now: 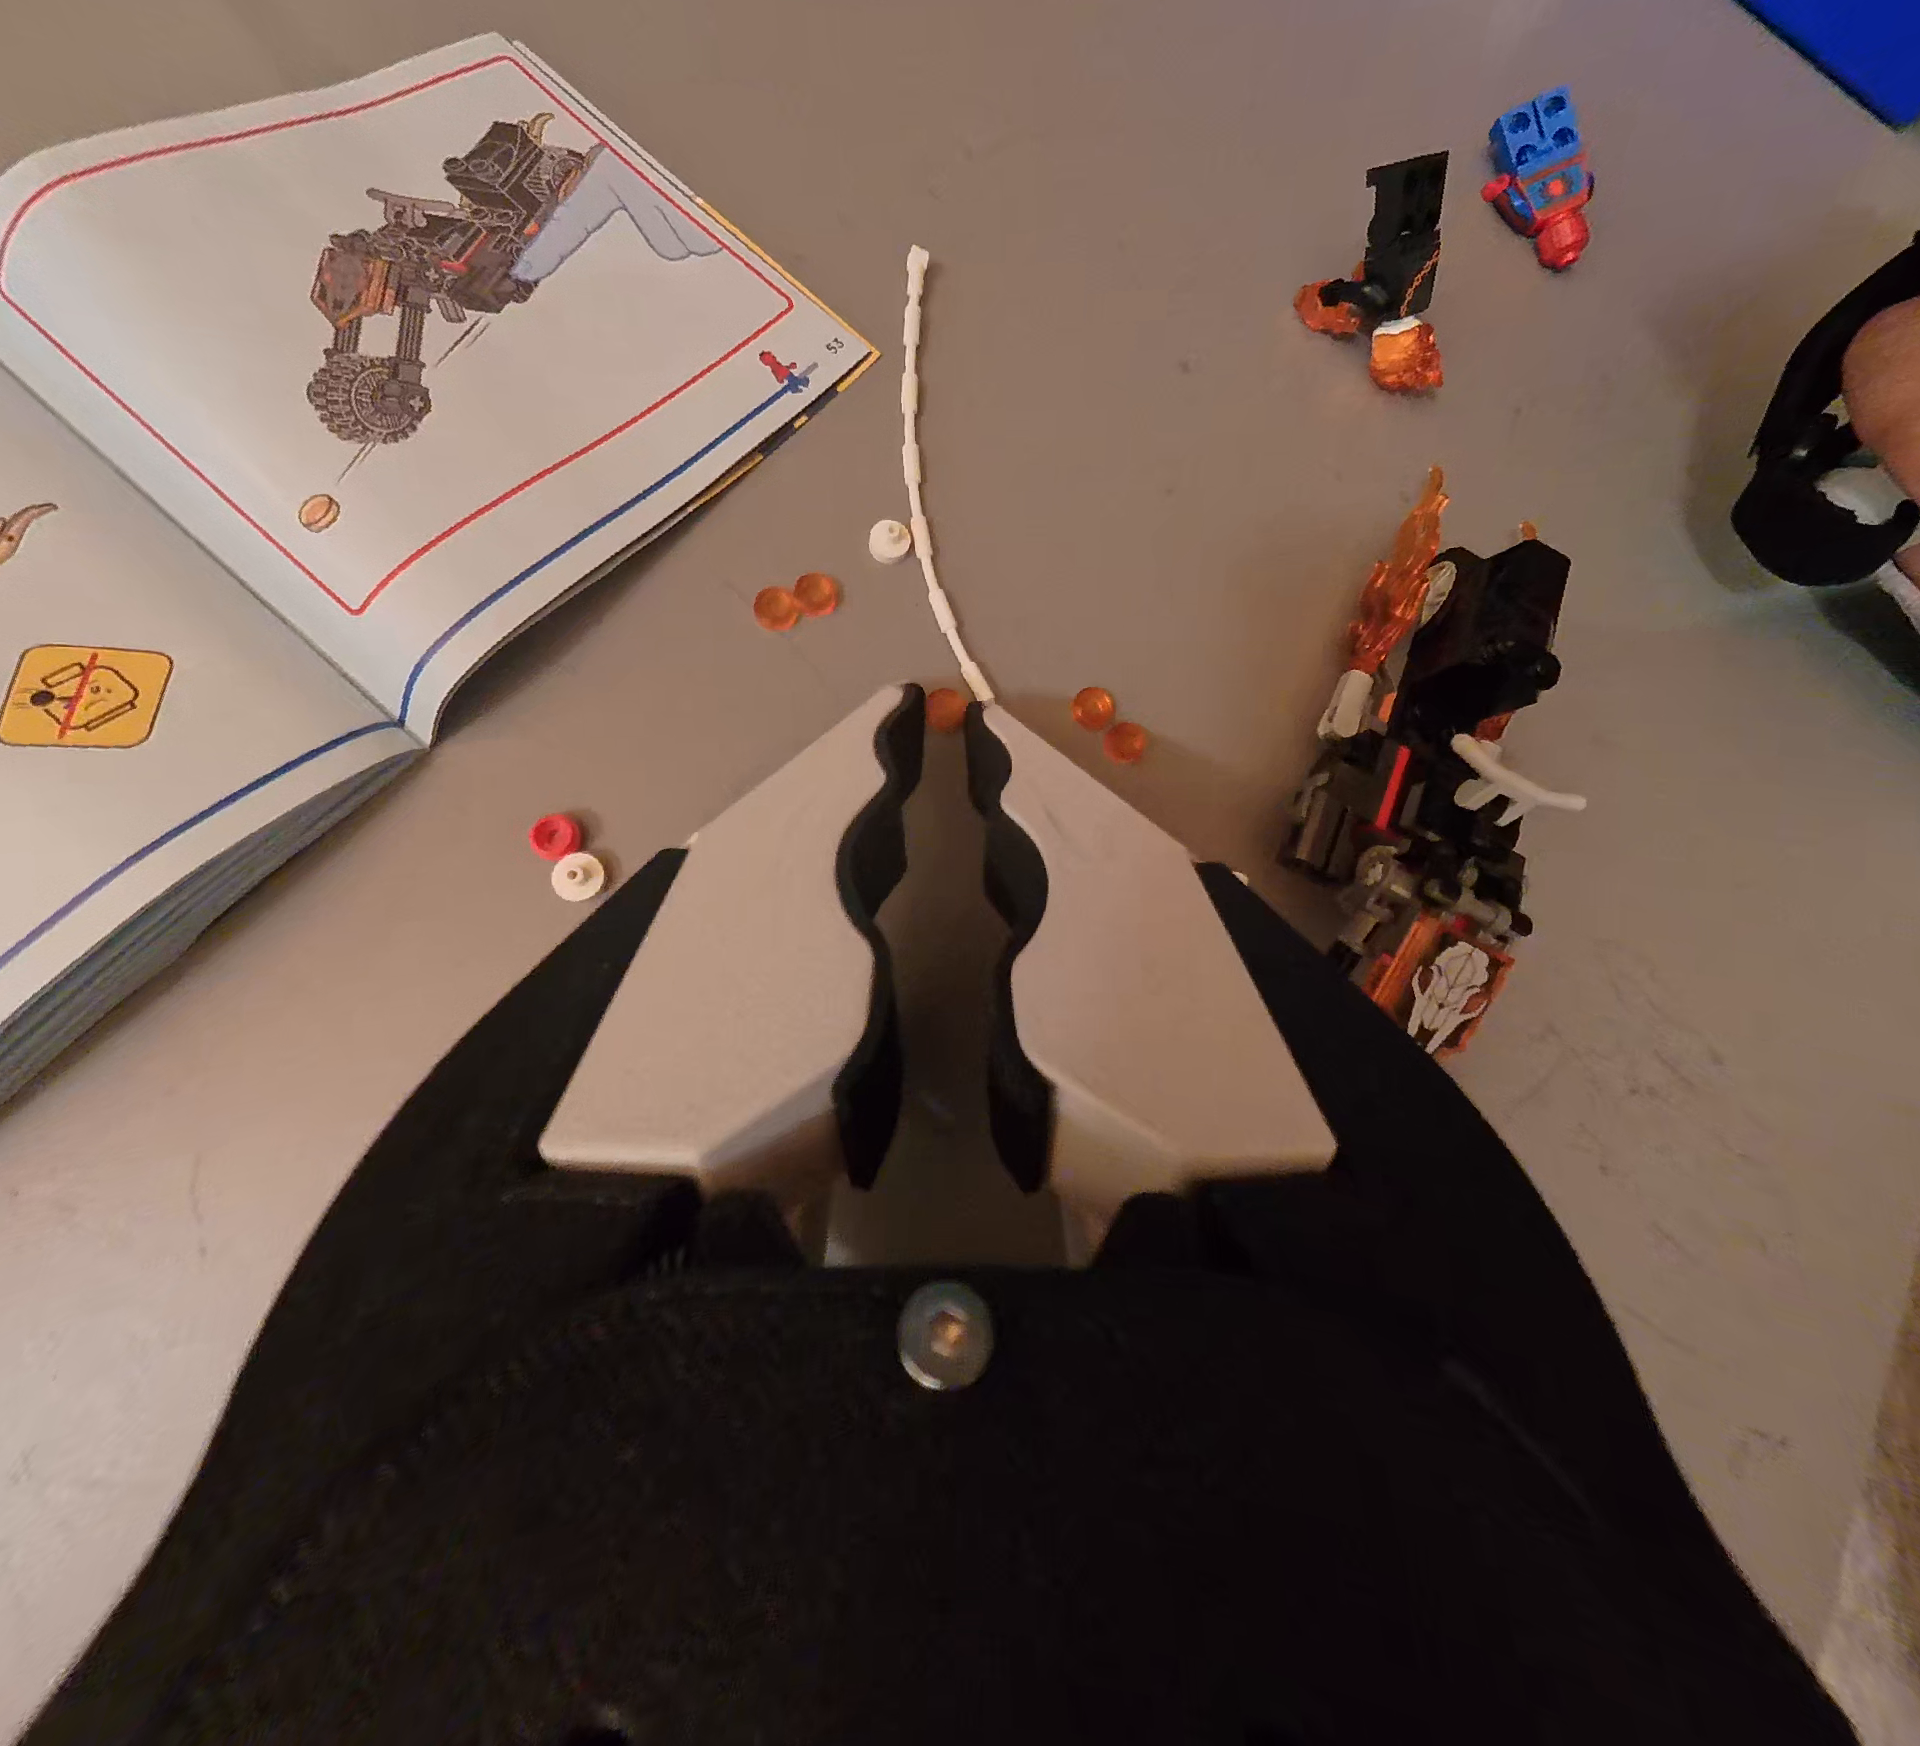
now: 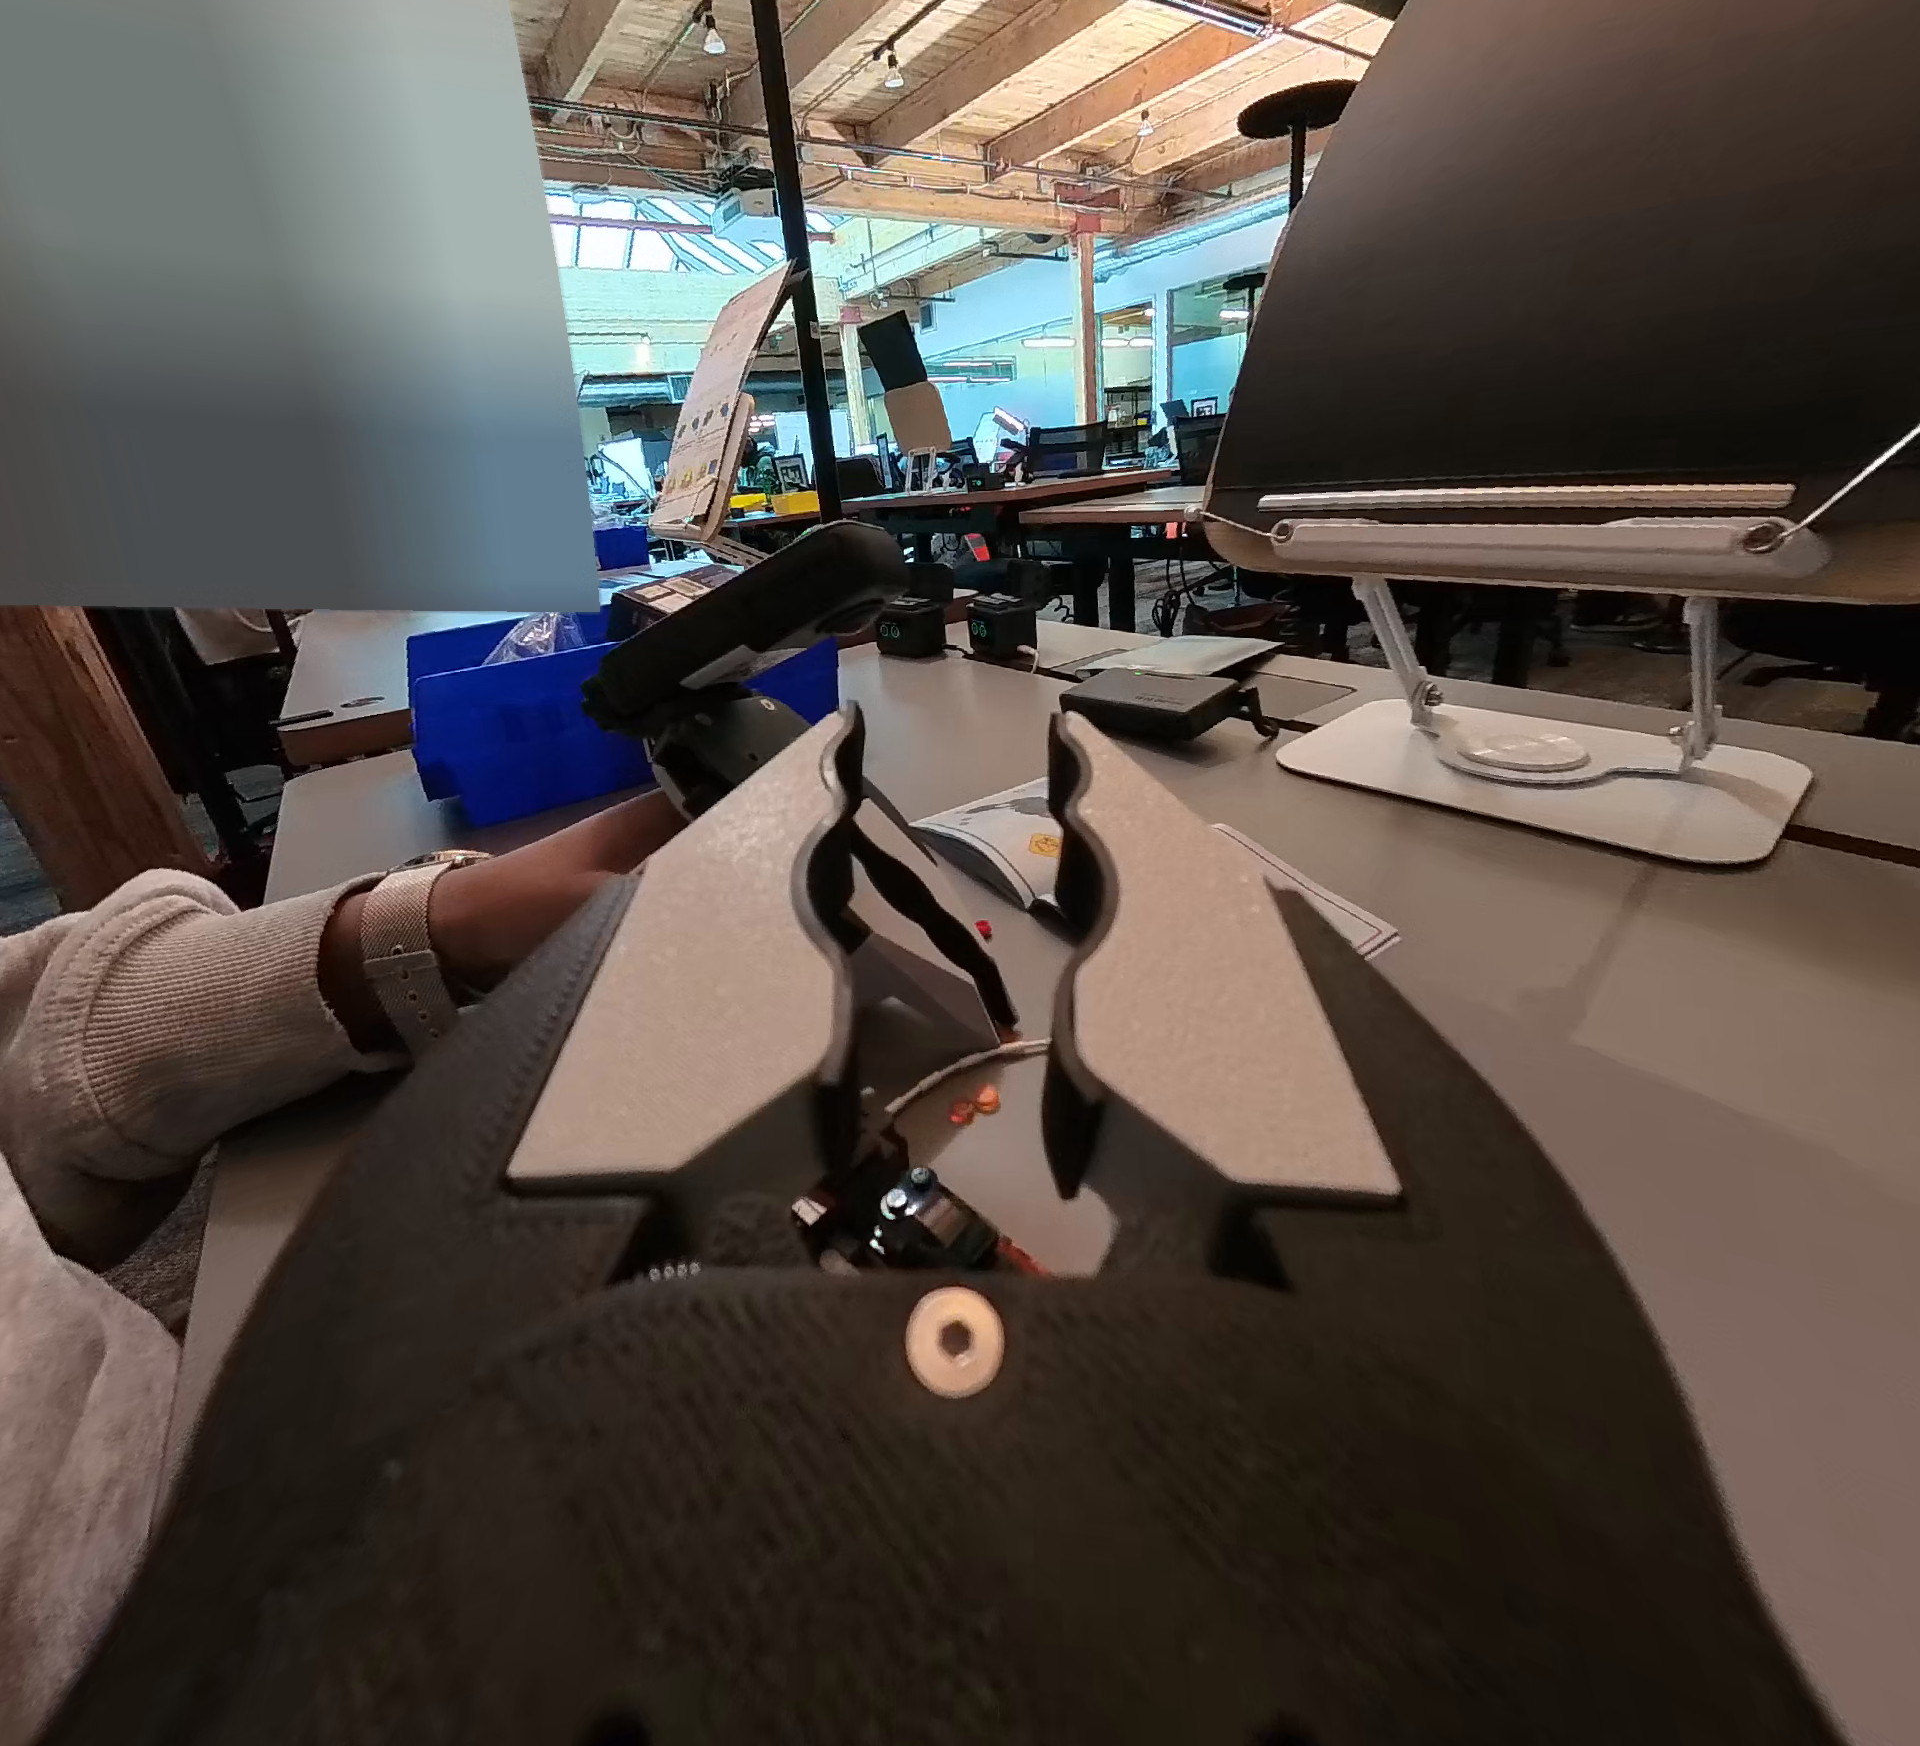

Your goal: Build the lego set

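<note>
Orange stud (image 1: 944,707) between left gripper (image 1: 944,709) fingers (image 1: 902,740)

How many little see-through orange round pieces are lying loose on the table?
5. Two touch left of the white chain, one sits between the left claw's tips, two lie just right of them. More may hide under the claw.

Left wrist view steeply down, close over table (image 1: 1143,86); right view level, roomward.

Black gripper (image 1: 943,709), grey fingers (image 1: 769,948), cream sleeve (image 2: 135,1021).
</note>
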`<state>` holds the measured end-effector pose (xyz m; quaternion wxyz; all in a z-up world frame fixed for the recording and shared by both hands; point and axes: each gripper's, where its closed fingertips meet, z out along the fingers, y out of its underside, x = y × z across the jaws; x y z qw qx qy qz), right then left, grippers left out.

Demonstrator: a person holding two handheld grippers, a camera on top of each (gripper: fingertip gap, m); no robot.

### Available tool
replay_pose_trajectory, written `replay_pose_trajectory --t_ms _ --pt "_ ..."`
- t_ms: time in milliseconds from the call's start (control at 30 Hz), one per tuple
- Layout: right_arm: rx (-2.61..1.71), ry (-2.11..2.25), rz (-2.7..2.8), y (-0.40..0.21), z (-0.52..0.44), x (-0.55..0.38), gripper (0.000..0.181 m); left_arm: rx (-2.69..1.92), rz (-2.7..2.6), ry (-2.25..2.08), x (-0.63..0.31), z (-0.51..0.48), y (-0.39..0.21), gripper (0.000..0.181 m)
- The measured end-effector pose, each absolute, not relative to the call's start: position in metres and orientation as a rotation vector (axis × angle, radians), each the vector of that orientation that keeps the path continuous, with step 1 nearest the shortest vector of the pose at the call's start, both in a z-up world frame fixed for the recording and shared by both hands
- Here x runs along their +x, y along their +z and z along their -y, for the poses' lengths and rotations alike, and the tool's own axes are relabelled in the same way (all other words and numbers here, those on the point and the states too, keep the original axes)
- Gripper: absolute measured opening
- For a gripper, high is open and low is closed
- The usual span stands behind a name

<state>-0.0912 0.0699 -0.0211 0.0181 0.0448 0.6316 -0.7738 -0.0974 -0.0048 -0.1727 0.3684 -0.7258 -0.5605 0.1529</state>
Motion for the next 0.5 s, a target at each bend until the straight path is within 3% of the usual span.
replay_pose_trajectory --t_ms 500 --pt "0.140 -2.405 -1.954 -0.021 -0.071 -0.091 0.033 -1.627 1.381 0.396 -0.099 0.008 -0.137 0.006"
